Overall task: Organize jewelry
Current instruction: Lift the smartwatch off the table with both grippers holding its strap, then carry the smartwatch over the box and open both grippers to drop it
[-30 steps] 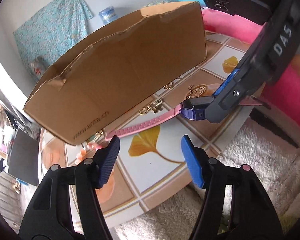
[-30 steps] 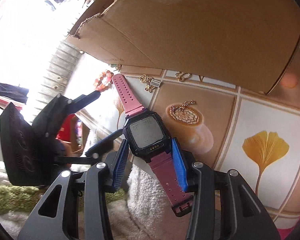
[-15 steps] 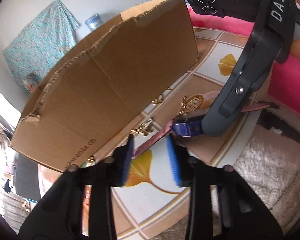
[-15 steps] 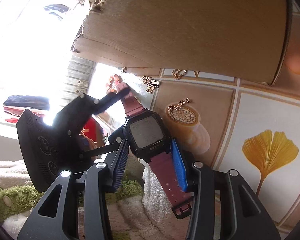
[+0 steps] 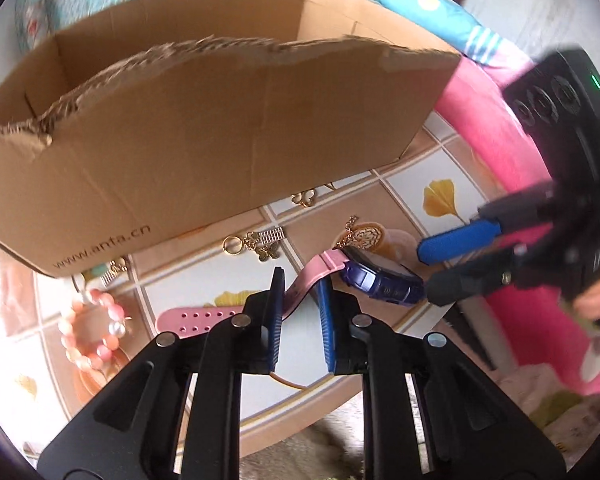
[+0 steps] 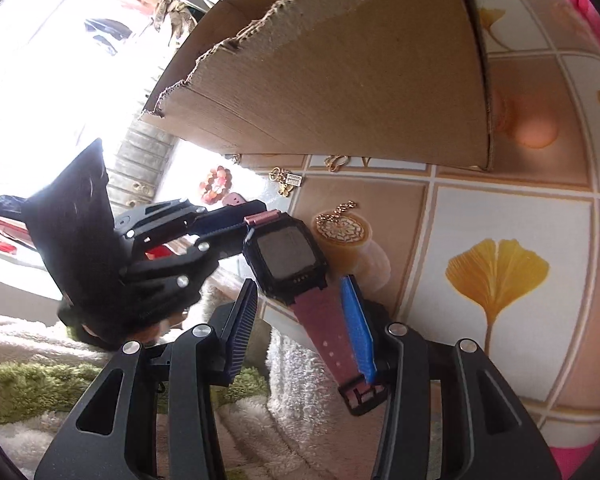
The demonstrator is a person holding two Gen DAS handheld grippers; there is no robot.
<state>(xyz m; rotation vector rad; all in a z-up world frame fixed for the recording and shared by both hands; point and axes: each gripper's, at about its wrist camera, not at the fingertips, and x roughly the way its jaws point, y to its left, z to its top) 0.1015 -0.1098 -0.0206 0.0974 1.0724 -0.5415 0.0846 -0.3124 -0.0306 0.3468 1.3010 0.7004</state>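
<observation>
Setting, left wrist view: tiled tabletop [image 5: 384, 188] printed with yellow leaves, pink cushion behind.
Box, left wrist view: cardboard box [image 5: 204, 128], torn upper edge, printed "www.anta.cn"; its contents cannot be told.
Jewelry, left wrist view: pink bead bracelet [image 5: 94, 330], gold butterfly charm [image 5: 260, 242] and gold pendant [image 5: 362, 234] lie on the tiles outside the box.
Left gripper [image 5: 300, 312]: jaws just closing, strap of the watch [image 5: 382, 280] between the blue pads; whether they press it cannot be told.
Right gripper, left wrist view [image 5: 436, 268]: reaches in from the right at the watch case.
Setting, right wrist view: same tiles, white and green rug below.
Right gripper [image 6: 304, 328]: partly open, the lower strap touching one pad; a grip cannot be told.
Watch, right wrist view [image 6: 286, 260]: black case, pink strap, raised over the table edge.
</observation>
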